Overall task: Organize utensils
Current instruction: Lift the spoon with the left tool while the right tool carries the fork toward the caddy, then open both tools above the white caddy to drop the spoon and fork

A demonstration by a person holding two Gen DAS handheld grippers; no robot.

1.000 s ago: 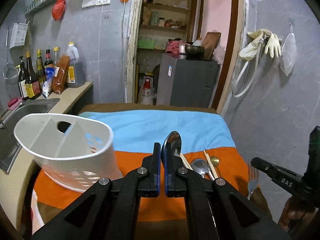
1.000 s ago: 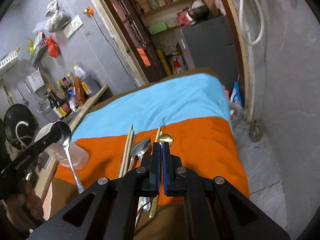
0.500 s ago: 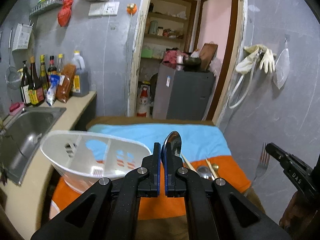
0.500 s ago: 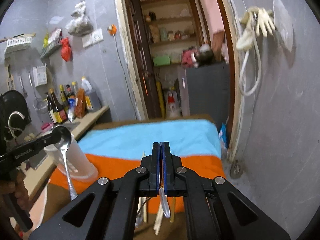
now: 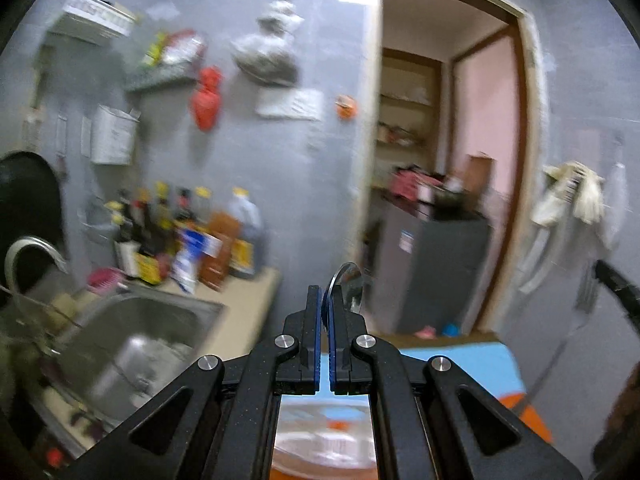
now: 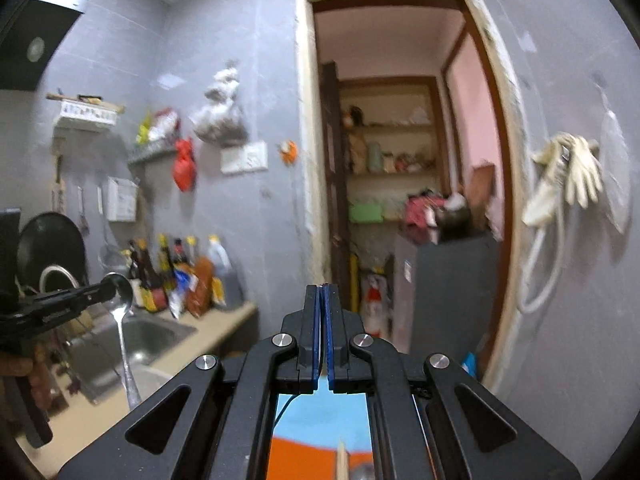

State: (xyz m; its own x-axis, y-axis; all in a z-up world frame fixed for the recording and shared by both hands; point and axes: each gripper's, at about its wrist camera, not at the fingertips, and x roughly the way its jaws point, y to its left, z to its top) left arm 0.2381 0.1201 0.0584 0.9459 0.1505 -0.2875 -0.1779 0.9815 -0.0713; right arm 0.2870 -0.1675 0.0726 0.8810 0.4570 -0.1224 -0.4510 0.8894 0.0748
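In a grey-walled kitchen, the left tongs [image 5: 325, 300] are clamped tight on a metal spoon [image 5: 347, 286], whose bowl pokes out past the blue-lined tips; the right wrist view catches the same spoon hanging handle-down from those tongs, above the steel sink [image 6: 136, 340]. The right tongs [image 6: 322, 298] are pressed together at the tips. The fork [image 5: 588, 292] shows only as a blurred grey shape beside the dark tip of the right tongs at the right edge of the left wrist view, and whether it is pinched there cannot be told.

Below the left tongs, seen between their arms, lies the blurred rim of a white utensil holder [image 5: 324, 446] on the orange and blue cloth [image 5: 472, 364] that covers the tabletop. Between the arms of the right tongs, the tip of a wooden chopstick [image 6: 341, 456] and part of a round metal piece, too blurred to name, rest on the same cloth.

Sauce bottles [image 6: 176, 276] line the counter beside the sink. Pale rubber gloves [image 6: 568, 176] hang on the wall at right, next to an open doorway [image 6: 400, 180] leading to shelves and a grey cabinet.
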